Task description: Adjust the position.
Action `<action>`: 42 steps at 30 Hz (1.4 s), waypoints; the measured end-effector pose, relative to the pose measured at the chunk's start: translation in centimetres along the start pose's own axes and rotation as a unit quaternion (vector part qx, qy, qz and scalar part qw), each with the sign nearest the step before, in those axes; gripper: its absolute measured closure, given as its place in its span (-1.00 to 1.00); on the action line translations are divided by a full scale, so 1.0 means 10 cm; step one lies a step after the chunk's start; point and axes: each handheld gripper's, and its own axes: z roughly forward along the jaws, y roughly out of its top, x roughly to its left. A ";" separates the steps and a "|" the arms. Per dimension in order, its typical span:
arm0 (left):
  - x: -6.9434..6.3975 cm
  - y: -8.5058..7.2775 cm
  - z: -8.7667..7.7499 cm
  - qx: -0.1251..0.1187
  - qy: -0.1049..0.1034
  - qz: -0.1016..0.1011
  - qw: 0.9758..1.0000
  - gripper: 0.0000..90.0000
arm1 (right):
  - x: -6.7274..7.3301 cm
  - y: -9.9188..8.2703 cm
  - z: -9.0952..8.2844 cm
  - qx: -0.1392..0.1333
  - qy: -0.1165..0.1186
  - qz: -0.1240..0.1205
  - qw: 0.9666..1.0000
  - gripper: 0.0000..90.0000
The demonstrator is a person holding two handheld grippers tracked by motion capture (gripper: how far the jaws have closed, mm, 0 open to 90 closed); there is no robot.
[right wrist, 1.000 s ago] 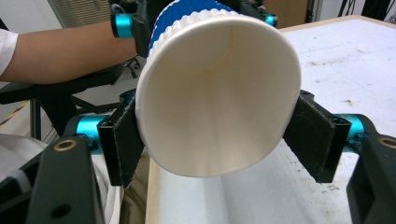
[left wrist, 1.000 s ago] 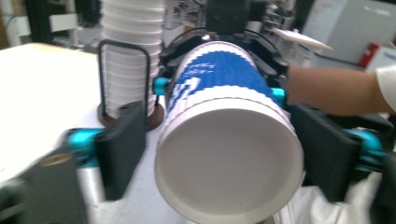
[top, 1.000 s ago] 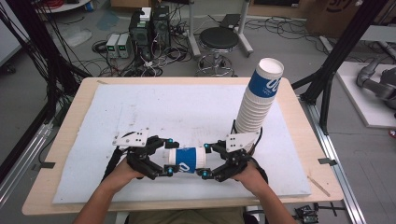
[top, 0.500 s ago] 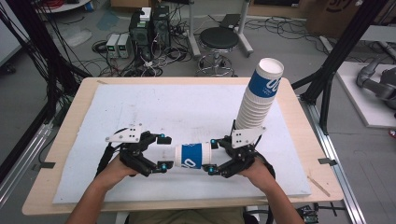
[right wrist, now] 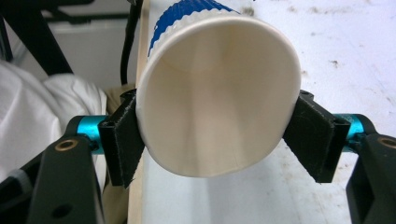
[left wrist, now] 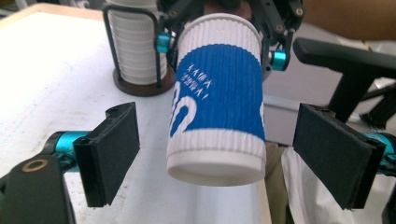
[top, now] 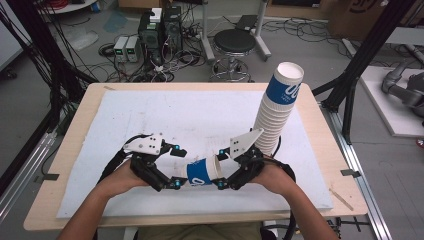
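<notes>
Pinching the rim of a paper cup [top: 202, 173], the right gripper [top: 224, 170] holds it sideways near the surface's [top: 75, 200] front edge. The left gripper's [top: 175, 166] fingers [left wrist: 112, 151] have just opened, flanking its base untouched. A cup stack [top: 277, 110] stands close behind.

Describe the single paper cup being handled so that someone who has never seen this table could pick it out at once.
Start at the white mat on the wooden table, then go to its near edge, between the person's hands. There a blue-banded ribbed paper cup lies sideways in the air, its rim pinched by the right claw. Unlike the tall stack of cups upright behind, it is alone and tipped over.
</notes>
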 end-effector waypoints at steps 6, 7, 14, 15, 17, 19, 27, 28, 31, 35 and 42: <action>0.02 0.08 0.08 0.047 -0.010 0.010 0.999 -0.66 | 0.00 0.16 0.01 0.054 -0.008 -0.026 0.998 -0.40; 0.02 0.09 0.09 0.051 -0.011 0.011 0.999 -0.66 | 0.01 0.19 0.01 0.062 -0.008 -0.027 0.998 -0.40; 0.02 0.12 0.20 0.085 -0.015 0.015 0.996 -0.66 | 0.03 0.34 0.04 0.102 -0.009 -0.046 0.994 -0.40; 0.02 0.13 0.22 0.091 -0.015 0.017 0.996 -0.66 | 0.03 0.36 0.05 0.110 -0.010 -0.048 0.993 -0.40; 0.01 0.14 0.26 0.106 -0.016 0.017 0.994 -0.65 | 0.04 0.40 0.06 0.122 -0.011 -0.056 0.991 -0.40; 0.02 0.15 0.30 0.118 -0.016 0.017 0.993 -0.64 | 0.05 0.44 0.09 0.138 -0.011 -0.061 0.989 -0.40; 0.03 0.16 0.42 0.147 -0.024 0.014 0.989 -0.54 | 0.07 0.51 0.17 0.177 -0.007 -0.069 0.982 -0.40; 0.03 0.16 0.43 0.151 -0.024 0.013 0.988 -0.53 | 0.06 0.51 0.17 0.180 -0.007 -0.071 0.981 -0.40; 0.04 0.15 0.46 0.156 -0.026 0.011 0.987 -0.51 | 0.07 0.51 0.18 0.183 -0.004 -0.072 0.980 -0.40; 0.04 0.14 0.49 0.160 -0.033 0.006 0.987 -0.45 | 0.08 0.51 0.19 0.190 -0.005 -0.072 0.979 -0.40; 0.02 0.12 0.54 0.159 -0.041 0.009 0.986 -0.35 | 0.10 0.50 0.21 0.201 -0.001 -0.080 0.976 -0.40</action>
